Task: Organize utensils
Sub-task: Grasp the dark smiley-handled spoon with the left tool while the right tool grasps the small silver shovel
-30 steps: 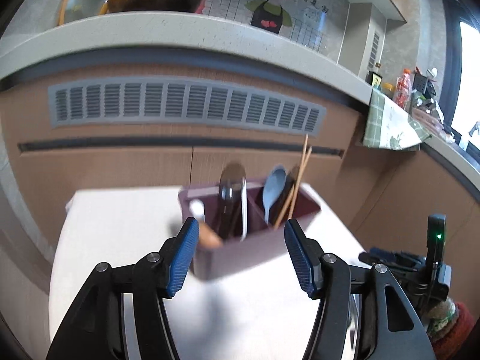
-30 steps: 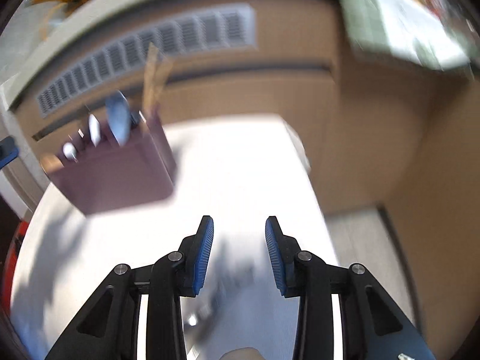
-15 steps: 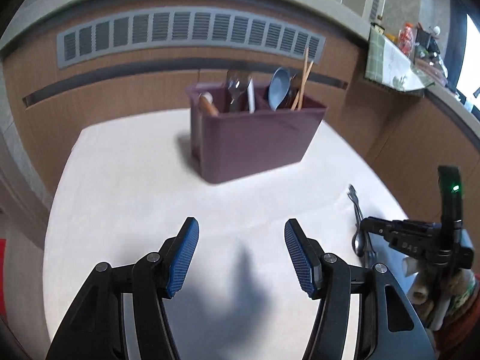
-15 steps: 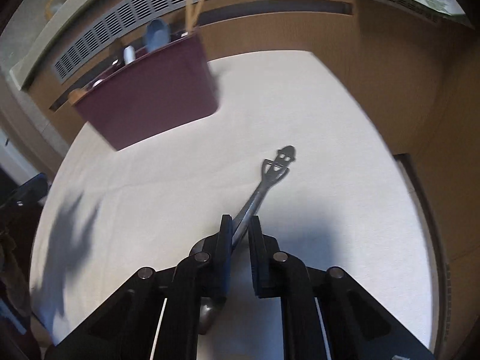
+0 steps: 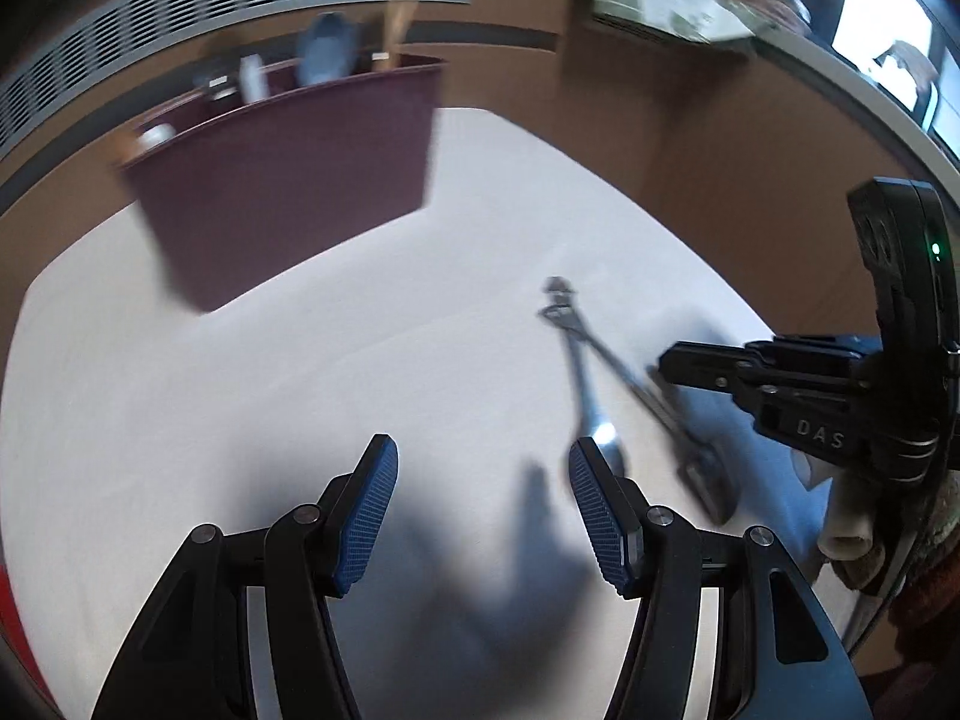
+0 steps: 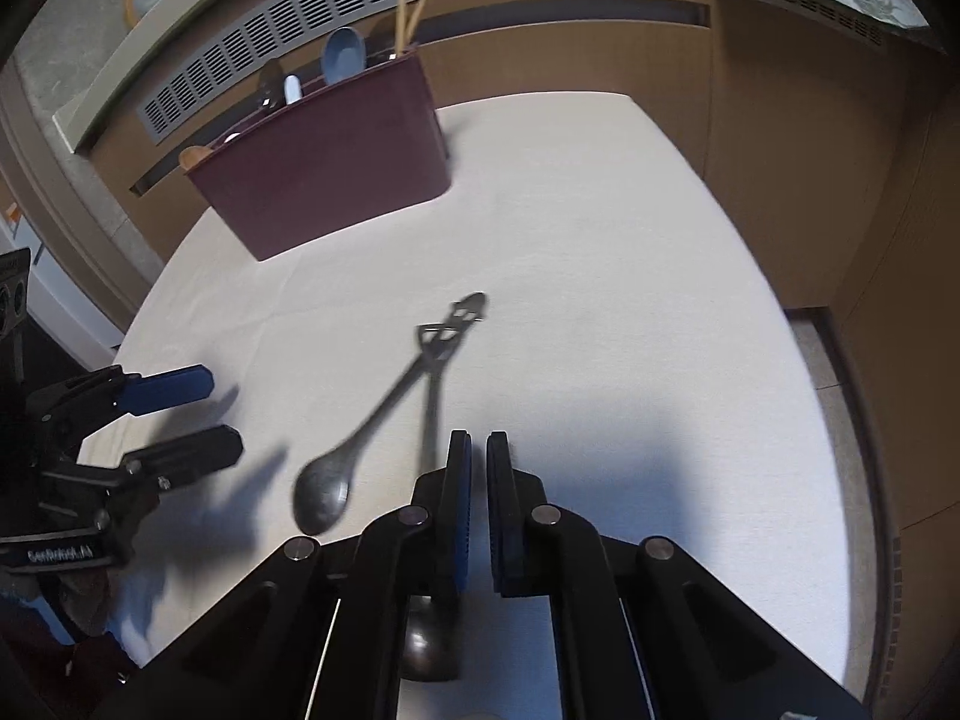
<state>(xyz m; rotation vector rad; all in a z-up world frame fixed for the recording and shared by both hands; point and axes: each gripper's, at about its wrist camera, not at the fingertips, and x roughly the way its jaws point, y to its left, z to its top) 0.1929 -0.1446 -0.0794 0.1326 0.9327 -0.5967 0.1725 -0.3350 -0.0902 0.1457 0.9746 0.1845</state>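
Two crossed metal spoons (image 6: pixel 384 414) on table

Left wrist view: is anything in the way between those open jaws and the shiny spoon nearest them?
Nothing visible. Only table lies between the left gripper and that spoon, whose bowl sits just beyond it. A second spoon crosses it only at the far handle ends.
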